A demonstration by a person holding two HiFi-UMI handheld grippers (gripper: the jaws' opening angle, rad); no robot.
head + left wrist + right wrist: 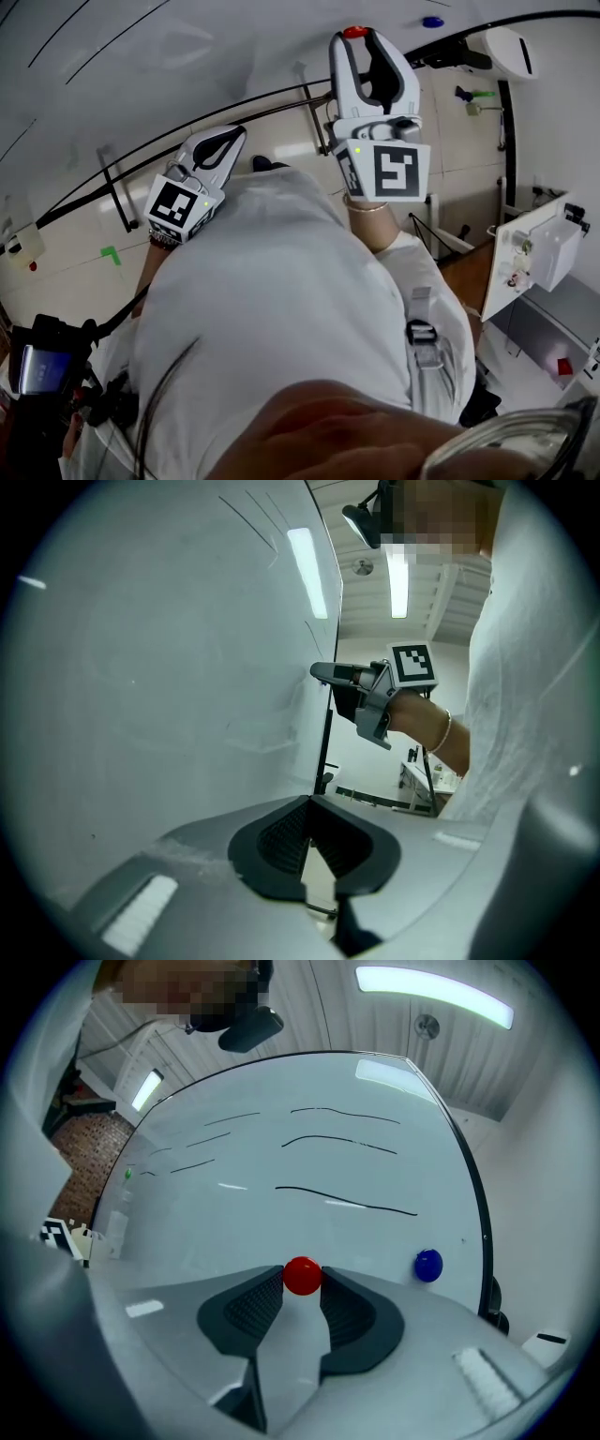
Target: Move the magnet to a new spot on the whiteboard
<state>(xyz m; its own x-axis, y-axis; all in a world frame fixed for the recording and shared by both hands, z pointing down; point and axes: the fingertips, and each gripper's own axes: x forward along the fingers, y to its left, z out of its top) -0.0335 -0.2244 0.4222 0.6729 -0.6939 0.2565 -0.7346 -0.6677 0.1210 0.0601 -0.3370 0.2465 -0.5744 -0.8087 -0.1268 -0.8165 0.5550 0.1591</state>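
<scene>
The whiteboard (309, 1176) fills the view ahead, marked with a few black pen lines (347, 1199). The left gripper (309, 834) is pressed together on nothing, held close to the board's face. The right gripper (302, 1290) pinches the red magnet (302, 1276) with only its very tips, toward the board's right edge. I cannot tell whether the magnet touches the board. A blue magnet (427, 1266) sits nearer that edge. The risk, as I judge it, is that so shallow a pinch lets the round magnet slip out and drop, or the board's pull snatches it early at the wrong spot. No container is in view.
</scene>
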